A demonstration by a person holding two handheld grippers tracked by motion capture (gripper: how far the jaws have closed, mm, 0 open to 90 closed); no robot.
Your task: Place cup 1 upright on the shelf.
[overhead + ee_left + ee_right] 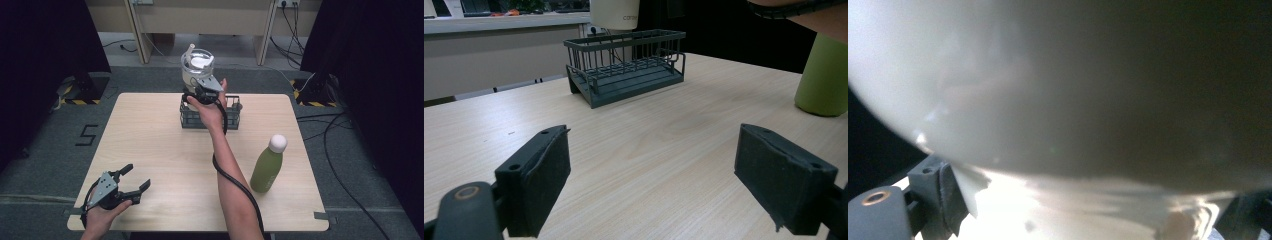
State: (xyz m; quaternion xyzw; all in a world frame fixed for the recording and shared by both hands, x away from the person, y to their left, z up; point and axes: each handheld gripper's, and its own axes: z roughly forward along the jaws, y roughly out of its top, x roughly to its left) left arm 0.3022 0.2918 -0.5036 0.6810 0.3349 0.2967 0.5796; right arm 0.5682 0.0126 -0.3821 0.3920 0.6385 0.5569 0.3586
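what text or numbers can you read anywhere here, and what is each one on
"5": black mark on the grey floor, left of the table in the high view.
Small grey print on the white cup behind the basket in the left gripper view: starts like "cor", too small and cut off to read.
Green bottle: no readable label.

I saw the tumbler (196,67) held above the wire rack (234,117) at the table's (150,150) far edge; the bottle (267,165) stood near-right.
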